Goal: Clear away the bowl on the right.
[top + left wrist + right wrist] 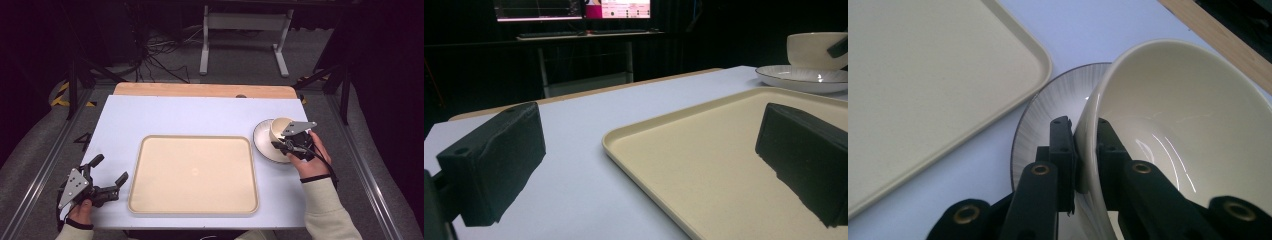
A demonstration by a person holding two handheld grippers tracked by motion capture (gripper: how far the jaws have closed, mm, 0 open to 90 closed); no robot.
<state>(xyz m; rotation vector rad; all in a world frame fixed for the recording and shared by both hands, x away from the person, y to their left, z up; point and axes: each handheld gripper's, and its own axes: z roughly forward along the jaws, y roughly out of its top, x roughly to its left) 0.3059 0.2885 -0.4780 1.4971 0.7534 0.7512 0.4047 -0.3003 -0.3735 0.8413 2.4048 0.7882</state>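
Note:
A cream bowl (279, 128) stands over a white plate (265, 143) with a dark rim at the table's right side. My right gripper (280, 145) is shut on the bowl's near wall, one jaw inside and one outside. In the right gripper view the bowl (1188, 115) tilts above the plate (1048, 110), clamped at its rim by my gripper (1080, 132). My left gripper (107, 170) rests open near the table's front left corner, just left of the beige tray (150, 200). Its view shows its fingers (494, 160) wide apart, the tray (704, 165) ahead, and the bowl (816, 47) far right.
The beige tray lies bare in the middle of the white table top (175, 115). A wooden strip (200, 90) runs along the far edge. Beyond it stand a table frame (245, 30) and cables on the floor. Metal rails flank both sides.

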